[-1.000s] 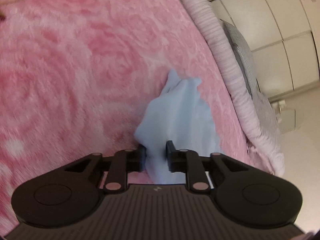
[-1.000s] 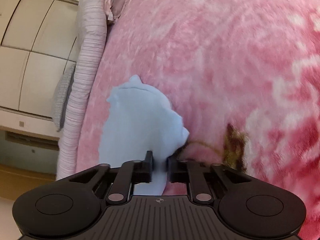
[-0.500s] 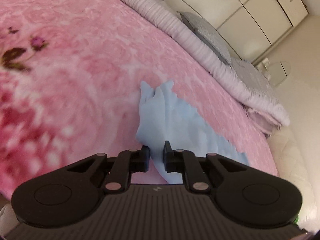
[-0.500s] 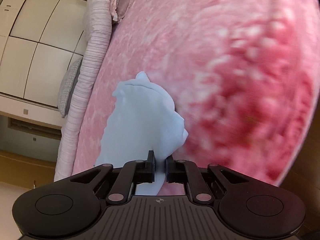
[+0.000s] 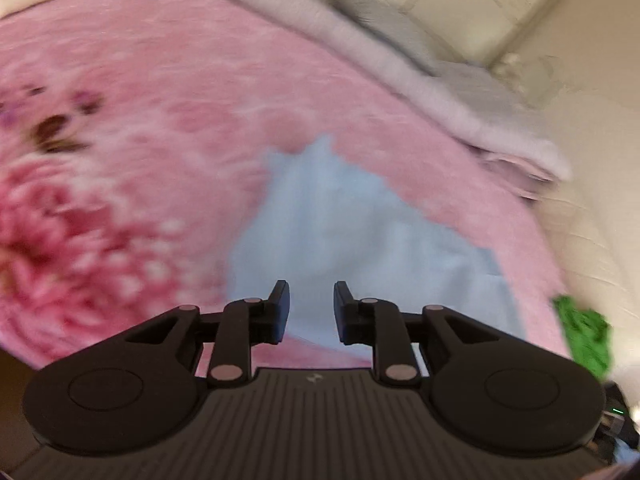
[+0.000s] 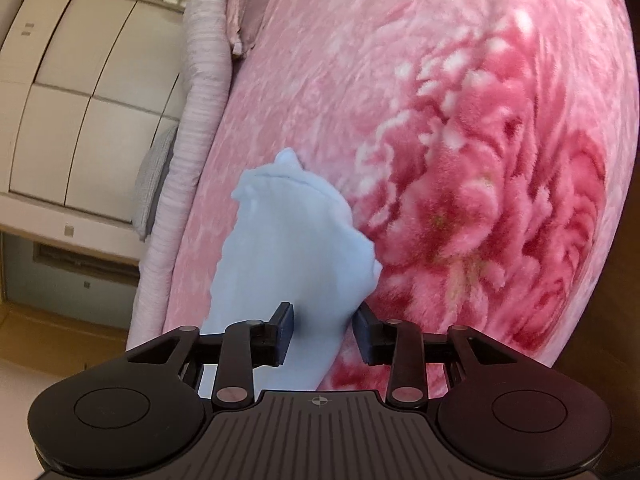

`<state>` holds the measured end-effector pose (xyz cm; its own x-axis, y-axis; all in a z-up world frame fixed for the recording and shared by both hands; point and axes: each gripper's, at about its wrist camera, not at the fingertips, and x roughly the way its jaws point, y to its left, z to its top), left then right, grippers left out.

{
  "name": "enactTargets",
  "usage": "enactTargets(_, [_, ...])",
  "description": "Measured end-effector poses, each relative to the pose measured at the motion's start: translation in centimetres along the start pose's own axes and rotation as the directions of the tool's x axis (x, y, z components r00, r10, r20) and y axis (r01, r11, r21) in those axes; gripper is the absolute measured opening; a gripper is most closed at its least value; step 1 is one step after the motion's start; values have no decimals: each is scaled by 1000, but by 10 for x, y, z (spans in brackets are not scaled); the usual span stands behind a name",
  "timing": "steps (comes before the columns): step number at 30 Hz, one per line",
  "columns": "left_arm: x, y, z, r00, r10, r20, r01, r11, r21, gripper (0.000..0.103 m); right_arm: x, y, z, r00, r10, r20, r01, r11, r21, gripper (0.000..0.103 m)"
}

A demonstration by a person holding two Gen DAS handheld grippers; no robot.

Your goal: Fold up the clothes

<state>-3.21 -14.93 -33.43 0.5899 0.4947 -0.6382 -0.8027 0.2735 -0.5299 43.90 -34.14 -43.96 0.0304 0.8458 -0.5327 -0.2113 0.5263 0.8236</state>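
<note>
Blue garment [image 5: 340,236] lay near bed edge on pink blanket [image 5: 140,92], left gripper [image 5: 308,306] and right gripper [image 6: 323,326] just opened, pads clear of cloth, open blanket beside.

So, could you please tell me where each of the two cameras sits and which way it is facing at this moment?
Left wrist: on the left gripper, looking forward and down along its fingers at the light blue garment on the pink floral blanket; jaws open, just opened, clear of the cloth.
Right wrist: on the right gripper, facing down at the same garment; jaws open, just opened, cloth between them unpinched.
Shared: garment, blanket, cream wardrobe.
</note>
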Motion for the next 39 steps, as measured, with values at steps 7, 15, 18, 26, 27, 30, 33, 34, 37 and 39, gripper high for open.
enactTargets(7, [80, -40, -22, 984, -103, -148, 118, 989, 93, 17, -4, -6, 3, 1000, 4, 26, -4, 1000, 15, 36])
enactTargets(15, [129, -64, -17, 980, -51, -194, 84, 983, 164, 11, 3, 11, 4, 995, -95, 27, 97, 991, -89, 19])
enactTargets(18, [113, -57, -8, 983, -82, -167, 100, 990, 102, 11, 4, 33, 1, 984, -169, 50, 176, 968, -182, 14])
enactTargets(26, [65, 8, 7, 987, -129, -99, 115, 983, -143, 11, 14, 168, -103, 946, -40, 323, 316, 351, -881, 11])
enactTargets(27, [61, 18, 8, 986, -142, -91, 124, 975, -185, 11, 19, 179, -123, 958, 7, 286, 275, 260, -926, 11])
enactTargets(30, [53, 42, 10, 976, -206, -62, 179, 937, -301, 11, 35, 200, -181, 985, 87, 152, 150, 20, -988, 11])
enactTargets(33, [52, 58, 8, 965, -261, -36, 226, 888, -401, 12, 59, 198, -231, 1000, 25, -2, 2, -139, -990, 12])
enactTargets(34, [52, 64, 7, 960, -279, -27, 240, 868, -434, 13, 69, 193, -245, 999, -26, -42, -46, -175, -984, 12])
enactTargets(37, [55, 75, 4, 953, -303, -19, 252, 824, -508, 16, 89, 177, -271, 982, -160, -98, -138, -260, -956, 25])
enactTargets(39, [58, 78, 4, 949, -315, -15, 260, 808, -528, 20, 84, 174, -269, 984, -139, -109, -145, -280, -949, 33])
